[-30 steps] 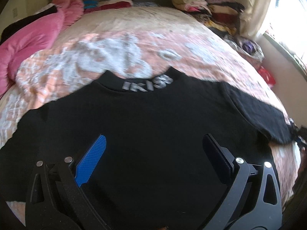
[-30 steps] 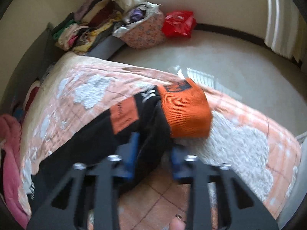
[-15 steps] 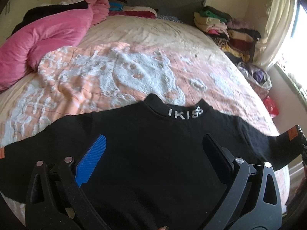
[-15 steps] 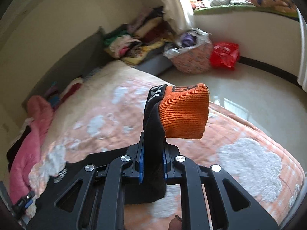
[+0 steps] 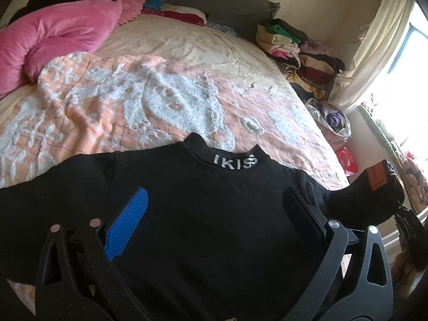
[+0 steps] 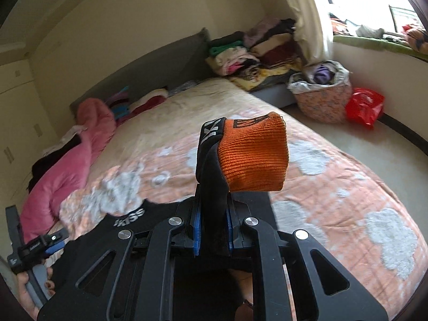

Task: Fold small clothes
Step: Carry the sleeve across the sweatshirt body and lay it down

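Note:
A small black sweater with white "IKISS" lettering on its collar lies spread on the bed. My left gripper hovers open above its chest, holding nothing. My right gripper is shut on the sweater's right sleeve, with the orange ribbed cuff sticking up above the fingers. In the left wrist view that sleeve is lifted off the bed at the right edge. The collar also shows in the right wrist view.
An orange and white quilt covers the bed. A pink duvet lies at the far left. A pile of clothes, a full laundry basket and a red bag stand beside the bed near the window.
My right gripper has closed on the sleeve and raised it off the bed, cuff upward. My left gripper has tilted up, so more of the bed shows beyond the sweater.

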